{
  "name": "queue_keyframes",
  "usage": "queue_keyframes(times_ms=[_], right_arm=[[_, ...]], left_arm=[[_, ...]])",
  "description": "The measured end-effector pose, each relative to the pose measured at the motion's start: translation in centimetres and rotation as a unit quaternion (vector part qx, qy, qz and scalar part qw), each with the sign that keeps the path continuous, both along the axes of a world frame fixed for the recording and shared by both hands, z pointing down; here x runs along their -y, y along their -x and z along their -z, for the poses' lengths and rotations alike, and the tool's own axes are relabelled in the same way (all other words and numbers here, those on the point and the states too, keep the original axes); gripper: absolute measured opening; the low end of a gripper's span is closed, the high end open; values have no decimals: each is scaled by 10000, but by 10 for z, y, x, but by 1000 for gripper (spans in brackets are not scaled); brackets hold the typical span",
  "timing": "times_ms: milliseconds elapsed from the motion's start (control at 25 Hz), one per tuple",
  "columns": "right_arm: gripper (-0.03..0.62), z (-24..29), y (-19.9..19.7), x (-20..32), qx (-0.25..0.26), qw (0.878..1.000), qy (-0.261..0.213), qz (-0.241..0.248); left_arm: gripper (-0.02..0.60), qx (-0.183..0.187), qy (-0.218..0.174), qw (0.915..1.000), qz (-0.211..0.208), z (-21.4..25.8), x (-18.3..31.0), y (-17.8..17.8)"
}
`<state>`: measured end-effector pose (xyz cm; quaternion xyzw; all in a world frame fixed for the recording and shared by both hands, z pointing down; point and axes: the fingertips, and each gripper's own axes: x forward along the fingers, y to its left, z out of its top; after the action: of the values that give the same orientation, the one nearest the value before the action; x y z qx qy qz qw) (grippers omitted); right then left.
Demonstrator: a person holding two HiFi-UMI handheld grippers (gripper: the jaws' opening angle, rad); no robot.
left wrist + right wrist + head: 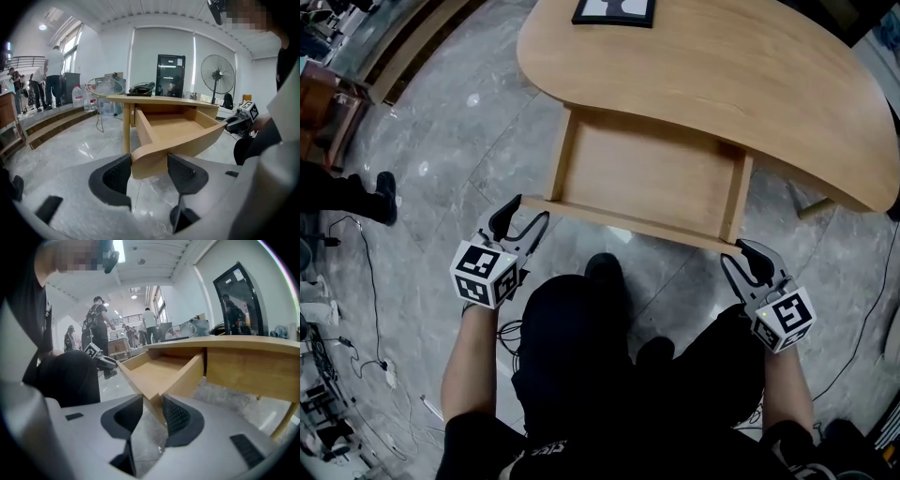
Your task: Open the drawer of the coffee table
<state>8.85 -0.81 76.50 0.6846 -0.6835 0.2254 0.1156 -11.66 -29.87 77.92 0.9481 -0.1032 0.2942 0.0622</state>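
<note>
The light wooden coffee table [722, 66] has its drawer [647, 173] pulled well out toward me, and its tray shows nothing inside. My left gripper [528, 211] is shut on the rounded left end of the drawer front [154, 157], with a pad on each side in the left gripper view [149, 164]. My right gripper [733, 251] is shut on the drawer front's right corner [152, 394], which sits pinched between the pads in the right gripper view [152, 411]. Each gripper shows in the other's view, the right gripper [239, 122] and the left gripper [101, 357].
A black-framed board [614, 9] lies on the tabletop's far side. My dark-clothed knees [609, 356] are just below the drawer front. Cables [366, 281] trail over the grey floor at left, near another person's shoe [384, 197]. A standing fan [218, 75] and steps [51, 126] lie beyond.
</note>
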Motion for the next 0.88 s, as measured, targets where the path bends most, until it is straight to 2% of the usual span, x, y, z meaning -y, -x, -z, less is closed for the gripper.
queue_keyframes(times_ms=[160,240,360,560,720,800,880], right_arm=[[138,-4,6,-3,29,10000,54,60],[141,-4,7,-4,-44,9998,130,134],[146,-2,9,-4,-234,9986,296,366],[143,-1,13,-5,-43,9981,433,430],[146,1,13,-4,-143,9971,385,646],[141,0,15,-4,-175,9966,392,709],[129,0,16,-5,-178,9968,356,691]], left_arm=[[238,127,12,9999,-51,-5,-4,7],[234,428,-240,9985,-226,-6,-3,9],[207,956,-822,9899,-643,-8,-2,7],[215,1131,-922,9839,-1033,-11,-2,5],[213,1449,-1283,9693,-1520,-12,-6,1],[212,1618,-1284,9646,-1637,-17,-9,1],[213,1750,-1112,9655,-1577,-18,-10,3]])
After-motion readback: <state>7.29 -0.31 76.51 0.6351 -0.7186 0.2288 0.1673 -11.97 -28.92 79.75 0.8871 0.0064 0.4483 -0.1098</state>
